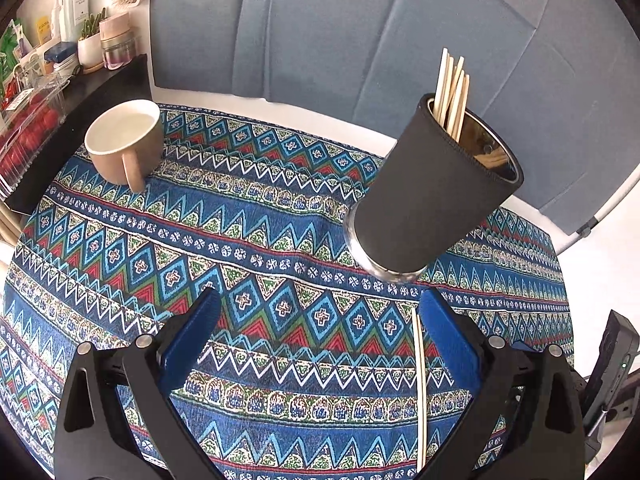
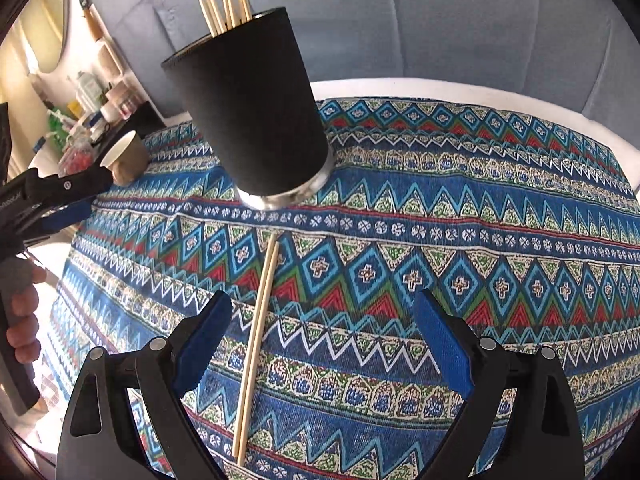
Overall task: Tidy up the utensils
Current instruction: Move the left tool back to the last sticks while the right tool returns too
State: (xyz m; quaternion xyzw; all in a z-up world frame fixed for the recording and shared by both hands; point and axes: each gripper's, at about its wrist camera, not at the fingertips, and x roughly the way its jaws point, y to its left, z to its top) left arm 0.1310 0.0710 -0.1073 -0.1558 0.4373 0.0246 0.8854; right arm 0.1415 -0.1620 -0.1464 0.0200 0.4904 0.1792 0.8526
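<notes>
Wooden chopsticks [image 2: 256,344], 2 of them, lie flat on the patterned cloth [image 2: 480,216] over the worktop, just in front of the black cup [image 2: 248,112]. More sticks [image 1: 452,92] stand inside that cup. I see both tongs spread wide w/ nothing in them: left tongs [image 1: 320,340], right tongs [image 2: 324,336]. Tan mug [image 1: 124,140] sits well left of the cup.
</notes>
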